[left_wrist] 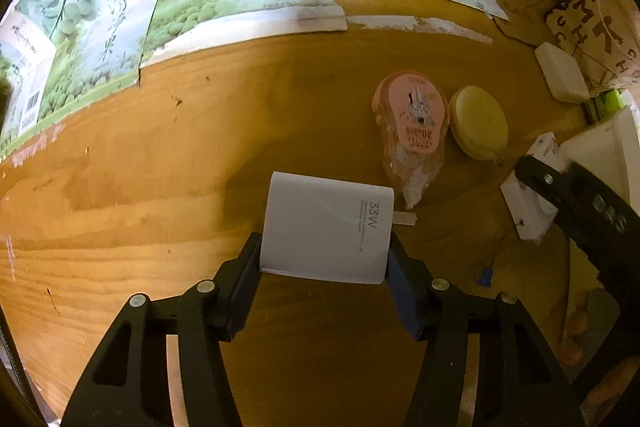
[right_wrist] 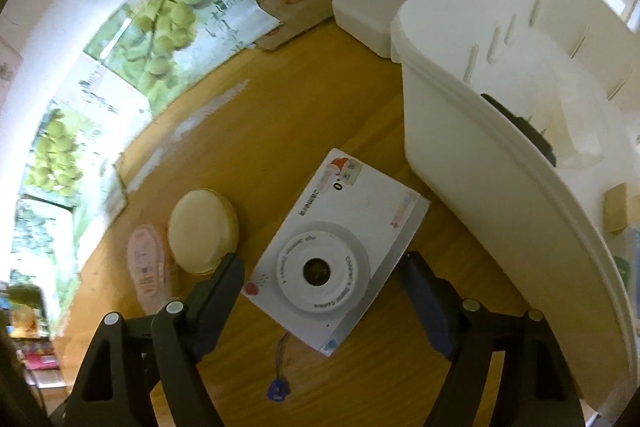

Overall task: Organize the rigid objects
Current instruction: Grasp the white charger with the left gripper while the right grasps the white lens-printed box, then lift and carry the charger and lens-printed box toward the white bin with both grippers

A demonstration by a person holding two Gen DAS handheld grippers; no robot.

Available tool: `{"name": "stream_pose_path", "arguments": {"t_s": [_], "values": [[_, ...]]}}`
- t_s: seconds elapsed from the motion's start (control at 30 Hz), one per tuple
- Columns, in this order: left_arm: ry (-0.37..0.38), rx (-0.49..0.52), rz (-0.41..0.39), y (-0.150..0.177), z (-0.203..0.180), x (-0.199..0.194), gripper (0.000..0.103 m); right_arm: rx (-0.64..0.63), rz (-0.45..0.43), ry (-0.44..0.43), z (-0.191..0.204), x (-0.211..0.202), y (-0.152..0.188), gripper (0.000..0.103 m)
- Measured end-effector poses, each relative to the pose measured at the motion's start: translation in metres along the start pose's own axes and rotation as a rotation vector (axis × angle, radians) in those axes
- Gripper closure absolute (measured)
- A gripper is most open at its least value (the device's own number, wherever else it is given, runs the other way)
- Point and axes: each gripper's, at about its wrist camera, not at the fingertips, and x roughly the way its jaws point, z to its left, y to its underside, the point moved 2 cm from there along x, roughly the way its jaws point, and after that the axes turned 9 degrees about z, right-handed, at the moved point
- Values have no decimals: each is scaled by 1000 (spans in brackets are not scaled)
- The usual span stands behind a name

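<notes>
Left gripper (left_wrist: 325,257): pointing steeply down at tabletop (left_wrist: 160,187); jaws clamped on white charger block (left_wrist: 326,231), one pad on each side face. Block marked "33W"; a metal prong sticks out on its right side. Long axis runs roughly away from the tongs, so grip is across the short width. Appears seated, no visible gap at pads.

Mid-table, past and right of charger: pink correction-tape dispenser (left_wrist: 410,119) in clear wrap, lying flat; touching or just beside it, round cream case (left_wrist: 478,123). Neither held.

Right gripper (right_wrist: 322,281): jaws apart, nothing clamped. White toy camera (right_wrist: 340,251) lies flat, lens up, between the fingers but clear of both pads. Camera's long axis runs diagonal, near-left to far-right, i.e. skewed to the jaw line; judgement: wrist needs a roll to square up, or the close will catch corners. Strap w/ blue tag (right_wrist: 277,391) trails toward the tongs.

Far right: white bin (right_wrist: 500,163), tall walls, just beside camera; a dark object and other items inside, contents unclear. Likely the drop point. Right hand is nearer to bin; left hand w/ charger is well apart from it.
</notes>
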Motion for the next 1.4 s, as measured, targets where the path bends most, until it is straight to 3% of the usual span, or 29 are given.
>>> {"name": "stream_pose_path", "arguments": {"t_s": [0.23,0.43,0.53,0.6,0.77,1.17,1.4], "values": [[19,-28,9,24,10,-3,42,-20,12,126,11,8,-3,17],[18,-55,-5,36,25,-16,42,-49,5,180,16,12,-5,17],[16,-65,-12,41,30,-21,43,-51,-1,180,15,12,-5,18],[15,-70,-18,45,35,-26,43,-53,-14,178,14,10,-4,28],[17,-70,-24,47,41,-34,44,-56,-25,173,9,7,-3,38],[38,-27,-19,62,45,-40,44,-69,11,169,2,8,10,39],[31,20,-30,73,51,-49,44,-74,46,149,-5,6,35,40]]}}
